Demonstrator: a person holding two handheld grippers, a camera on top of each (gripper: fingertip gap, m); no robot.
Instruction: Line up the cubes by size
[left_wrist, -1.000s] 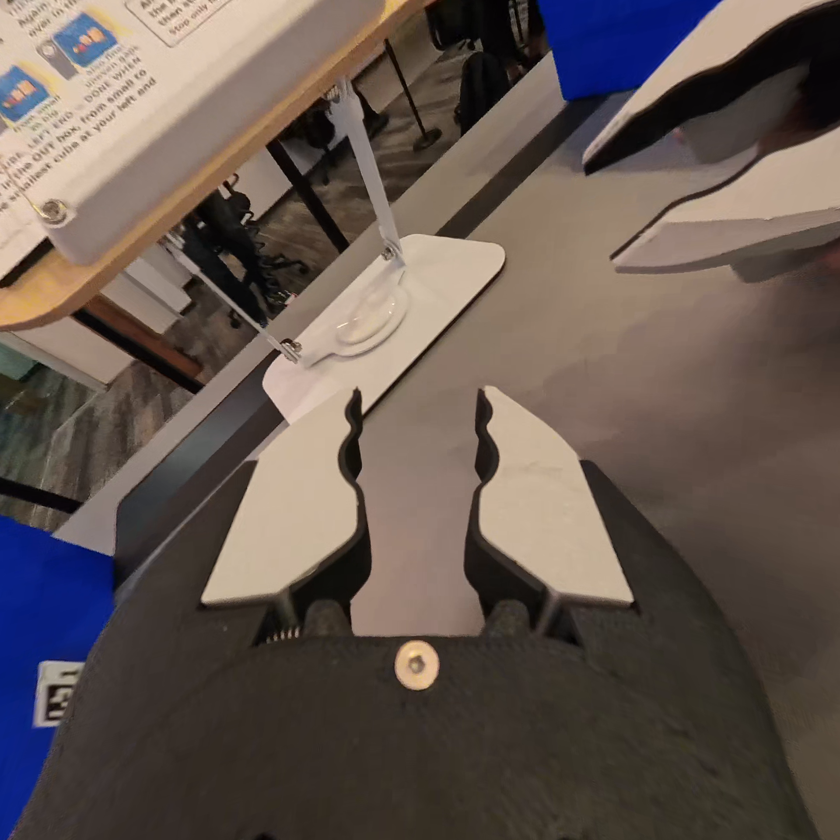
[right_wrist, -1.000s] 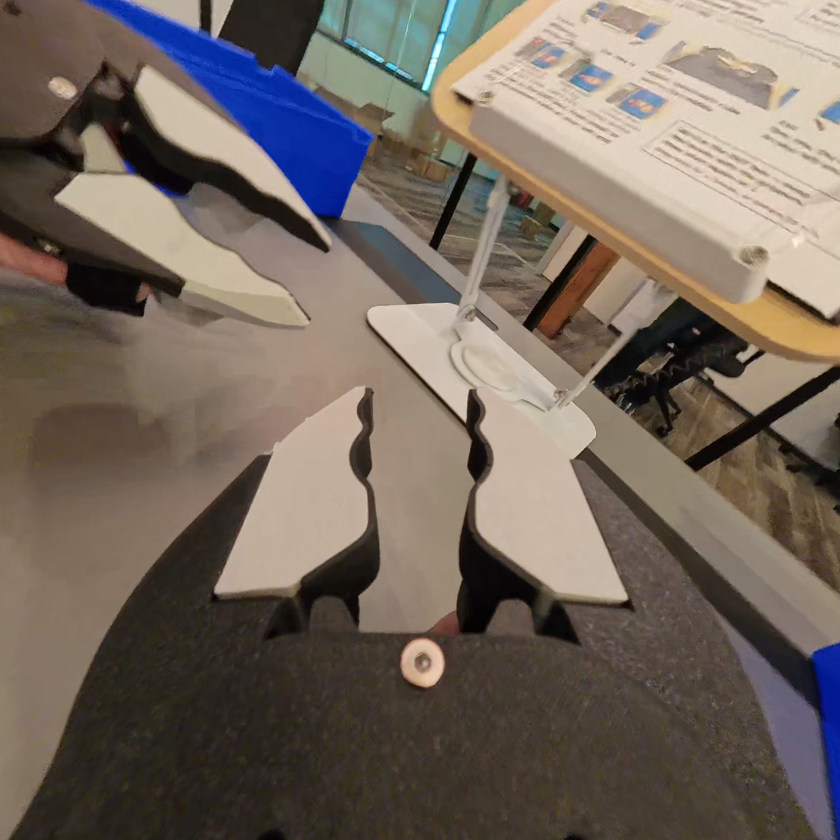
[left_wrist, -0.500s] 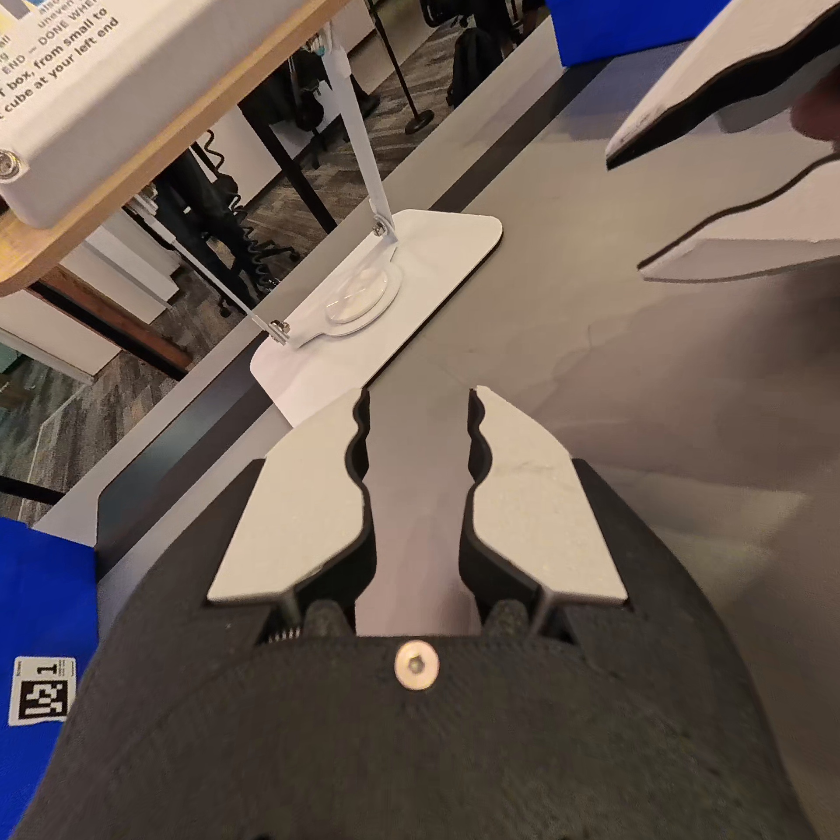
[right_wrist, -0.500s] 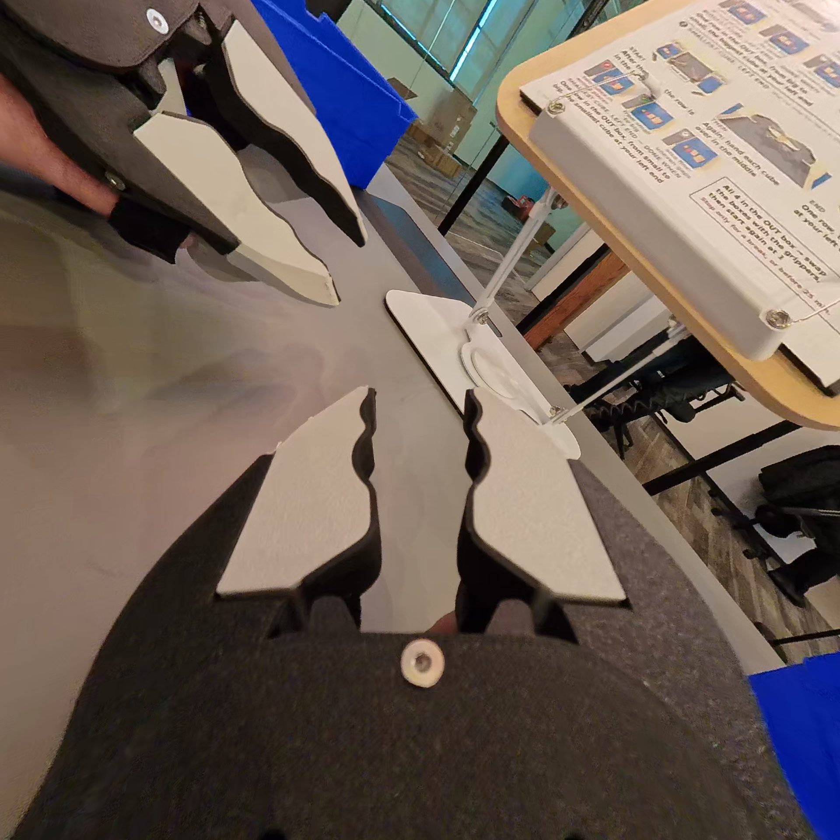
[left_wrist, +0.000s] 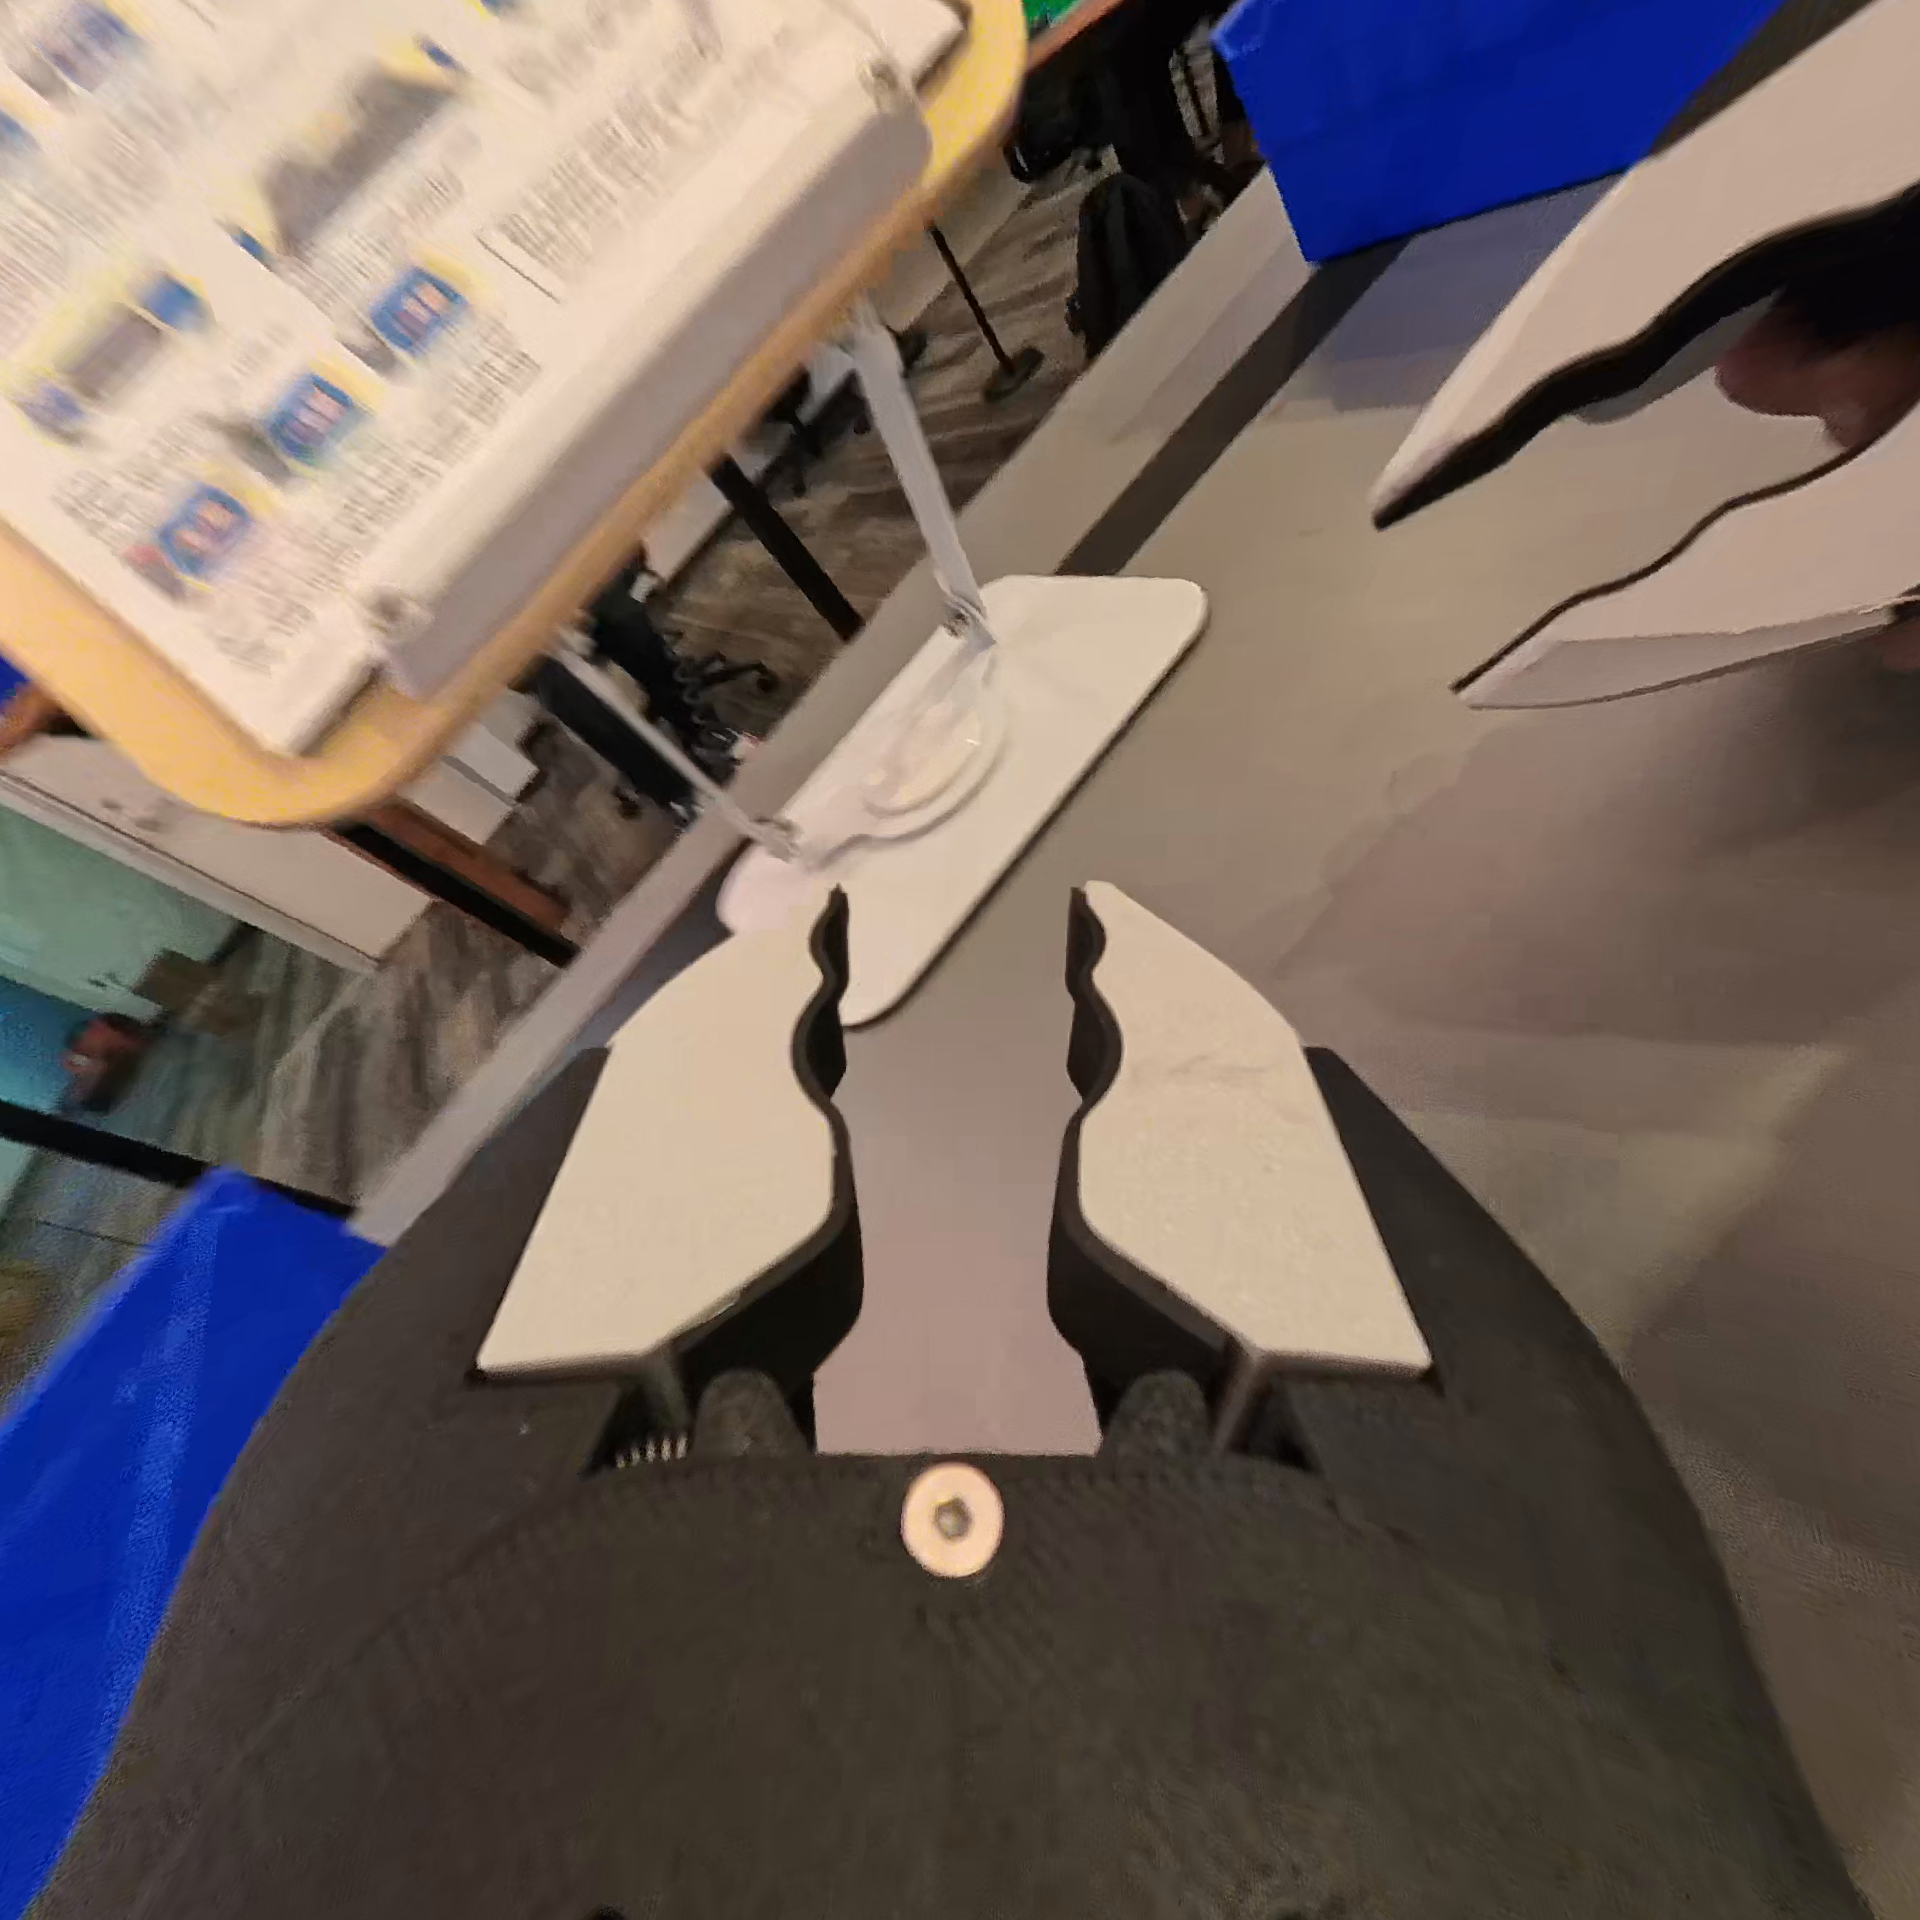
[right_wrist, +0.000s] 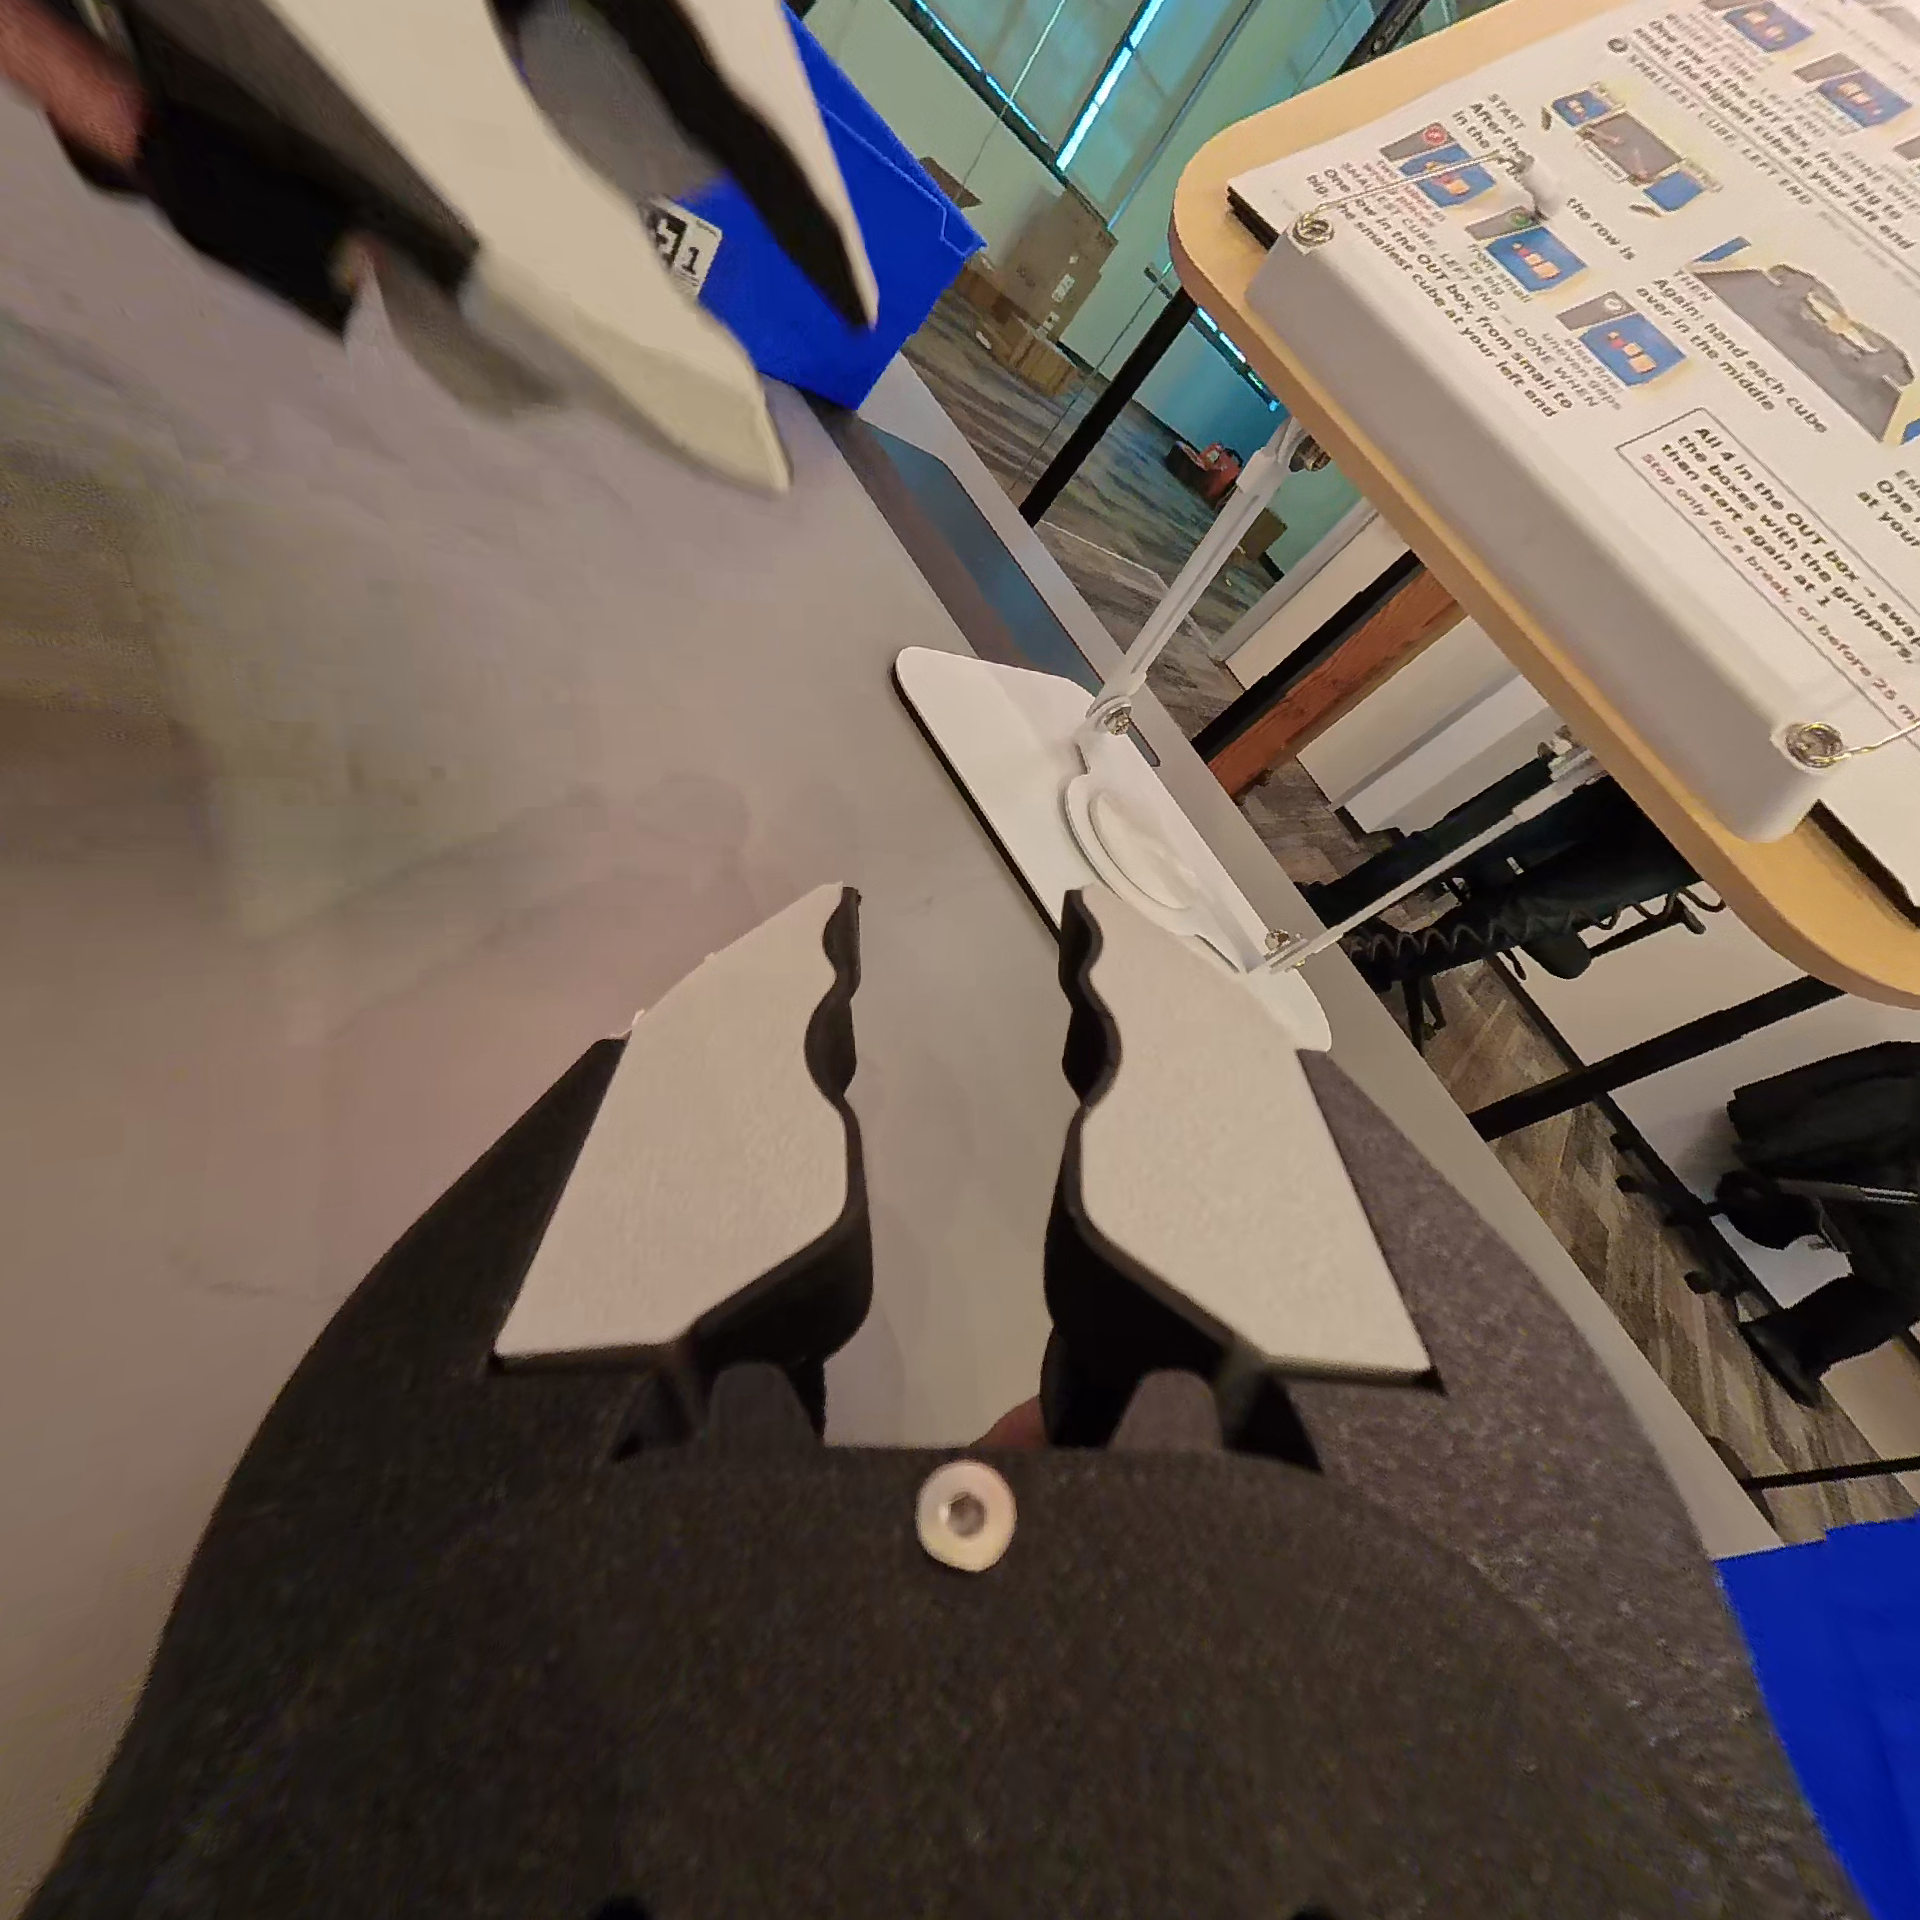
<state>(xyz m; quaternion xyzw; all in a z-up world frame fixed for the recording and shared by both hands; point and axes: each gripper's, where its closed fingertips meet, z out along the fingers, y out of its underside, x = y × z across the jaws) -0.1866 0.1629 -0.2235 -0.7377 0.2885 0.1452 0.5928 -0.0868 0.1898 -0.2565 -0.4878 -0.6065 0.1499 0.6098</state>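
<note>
No cube shows in either view. My left gripper (left_wrist: 958, 914) is open and empty above the grey table (left_wrist: 1455, 935); only bare table shows between its fingers. My right gripper (right_wrist: 961, 914) is also open and empty above the table (right_wrist: 416, 727). Each gripper shows in the other's view: the right one (left_wrist: 1455, 603) at the upper right of the left wrist view, the left one (right_wrist: 810, 395) at the upper left of the right wrist view, blurred, with nothing between its fingers.
A white stand base (left_wrist: 1018, 727) sits at the table's far edge, also in the right wrist view (right_wrist: 1091, 810), and carries a tilted board with an instruction sheet (right_wrist: 1610, 364). Blue bins stand at both ends (left_wrist: 1455, 104) (left_wrist: 125, 1507) (right_wrist: 831, 270).
Both grippers have tilted and swung, so the instruction board now fills more of each view. The left jaws have narrowed a little. Nothing was picked up or let go.
</note>
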